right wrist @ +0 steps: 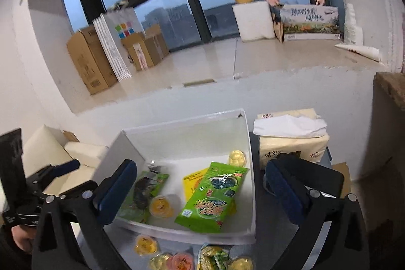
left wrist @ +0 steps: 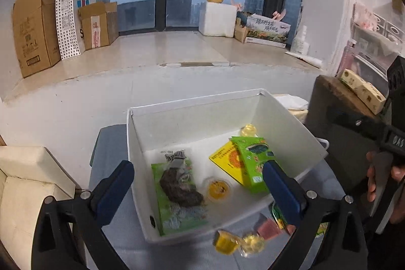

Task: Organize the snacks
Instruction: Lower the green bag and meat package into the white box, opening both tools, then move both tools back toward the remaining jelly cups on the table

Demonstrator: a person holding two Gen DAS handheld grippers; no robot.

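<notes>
A white box point(left wrist: 192, 113) stands on the grey table. Inside it lie a green seaweed packet point(left wrist: 177, 194), a yellow jelly cup point(left wrist: 219, 189), a yellow packet point(left wrist: 227, 158) and a second green packet point(left wrist: 255, 158). My left gripper point(left wrist: 197, 168) hangs open over the box, one finger on each side, gripping nothing. My right gripper point(right wrist: 201, 166) is also open above the same box point(right wrist: 182, 122), over the green packet point(right wrist: 215, 196) and clear of it. Loose jelly cups point(right wrist: 145, 244) and a pink sweet point(right wrist: 181, 261) lie in front of the box.
A tissue pack point(right wrist: 291, 141) stands right of the box. A cream sofa point(left wrist: 25, 181) is at the left and a dark brown block point(left wrist: 336, 92) at the right. Cardboard boxes point(left wrist: 33, 29) and a white foam box point(left wrist: 217, 19) line the window ledge behind.
</notes>
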